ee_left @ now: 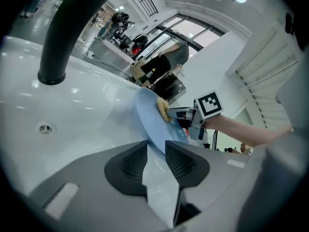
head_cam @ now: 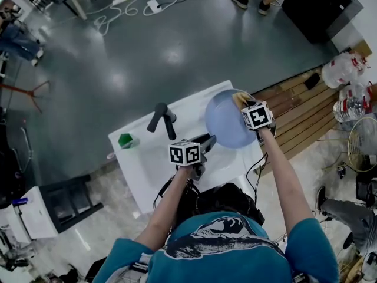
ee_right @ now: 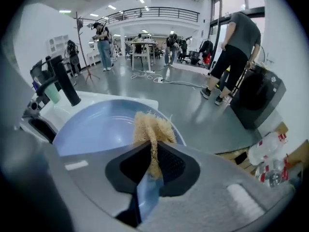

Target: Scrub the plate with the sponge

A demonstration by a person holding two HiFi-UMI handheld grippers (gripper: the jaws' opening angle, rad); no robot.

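Note:
A round blue plate stands tilted over the right end of the white sink. My left gripper is shut on its near rim; in the left gripper view the plate's edge runs between the two dark pads of the left gripper. My right gripper is shut on a tan fibrous sponge at the plate's far right rim. The right gripper view has the sponge pinched in the right gripper against the plate's inner face. From the left, the sponge touches the plate.
A black faucet rises at the sink's back, left of the plate. A green cup stands at the sink's left corner. A wooden pallet and water bottles lie to the right. A person stands beyond on the grey floor.

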